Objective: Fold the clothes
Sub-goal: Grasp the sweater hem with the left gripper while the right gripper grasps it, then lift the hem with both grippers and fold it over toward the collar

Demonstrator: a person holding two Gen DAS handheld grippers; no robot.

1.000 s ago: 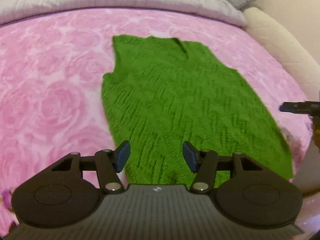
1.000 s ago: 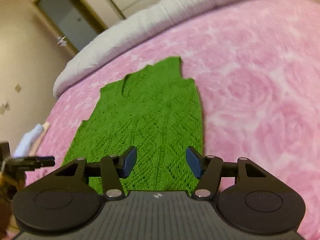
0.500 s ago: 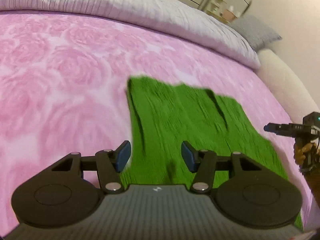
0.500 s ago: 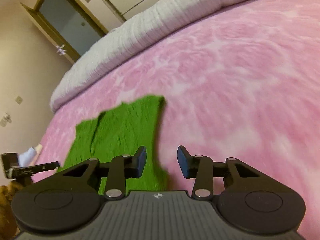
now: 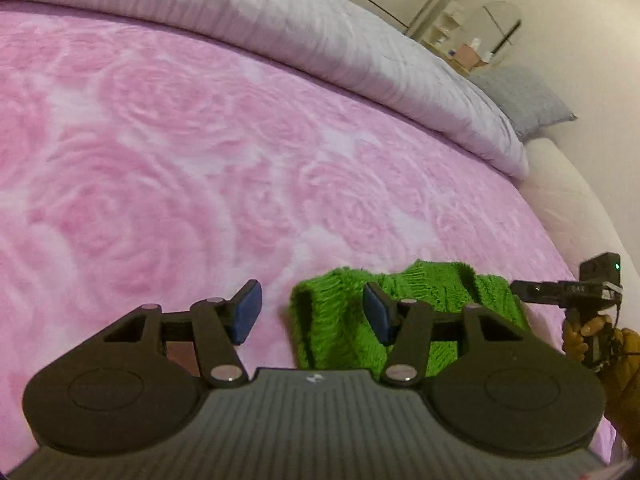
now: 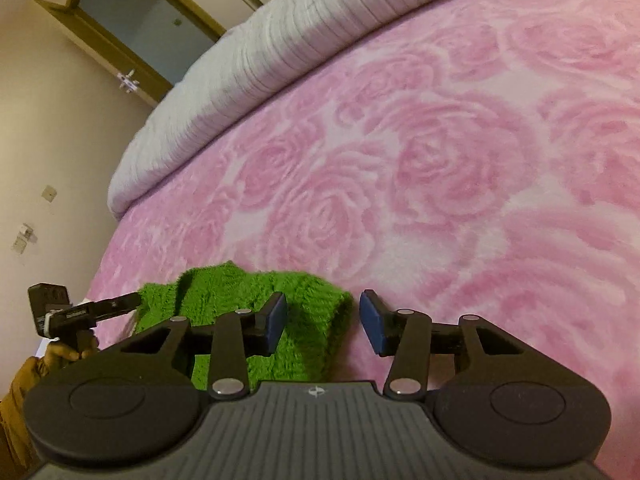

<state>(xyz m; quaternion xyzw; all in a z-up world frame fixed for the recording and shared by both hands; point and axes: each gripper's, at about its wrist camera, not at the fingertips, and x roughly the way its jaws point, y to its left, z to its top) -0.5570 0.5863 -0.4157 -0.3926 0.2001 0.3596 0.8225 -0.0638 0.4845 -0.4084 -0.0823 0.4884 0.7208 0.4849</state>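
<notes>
Pink rose-patterned bedding covers the bed, bounded at the far side by a grey ribbed duvet; a grey pillow lies at the right corner, and in the right wrist view a dark doorway stands in the beige wall.

Left gripper: held low over the bedding, pointing toward the duvet. Jaws are spread wide and grip nothing. The left edge of the green knitted garment sits between the blue pads, nearer the right one; contact cannot be determined.

Garment position: bunched on the near part of the bed, between the two grippers. Broad open bedding extends beyond it on all far sides.

Right gripper: level, at the garment's right edge. Jaws are spread wide, nothing clamped; the left pad overlaps the green knit, the right pad is over bare bedding. In the left wrist view, a hand with an ochre sleeve grips this tool's handle.
</notes>
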